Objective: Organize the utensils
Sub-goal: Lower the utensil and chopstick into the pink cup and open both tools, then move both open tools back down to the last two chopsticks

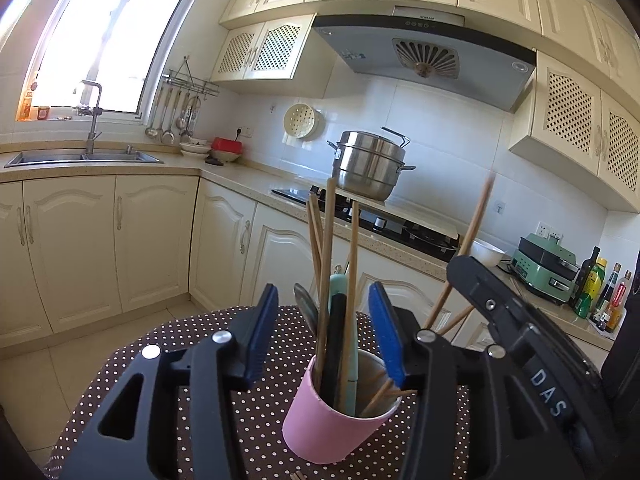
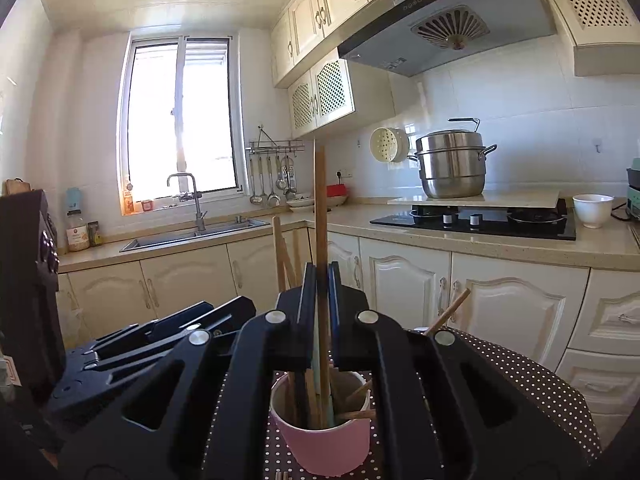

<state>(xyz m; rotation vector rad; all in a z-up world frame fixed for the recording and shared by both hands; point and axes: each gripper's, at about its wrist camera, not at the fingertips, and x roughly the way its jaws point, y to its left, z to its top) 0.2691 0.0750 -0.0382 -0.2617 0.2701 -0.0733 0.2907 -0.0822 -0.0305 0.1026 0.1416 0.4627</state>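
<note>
Kitchen cabinets behind; we note a polka-dot counter [image 1: 248, 420] carrying a pink cup [image 1: 332, 424] of utensils. Our left gripper [image 1: 324, 340] stands open astride them, gripping nothing. Our right gripper [image 2: 319, 312] is clamped on one upright chopstick [image 2: 320, 200], cup just below.

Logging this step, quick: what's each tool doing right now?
Left tool: open, jaws either side of the utensils in the pink cup, gripping nothing.
Right tool: shut on a wooden chopstick.
</note>
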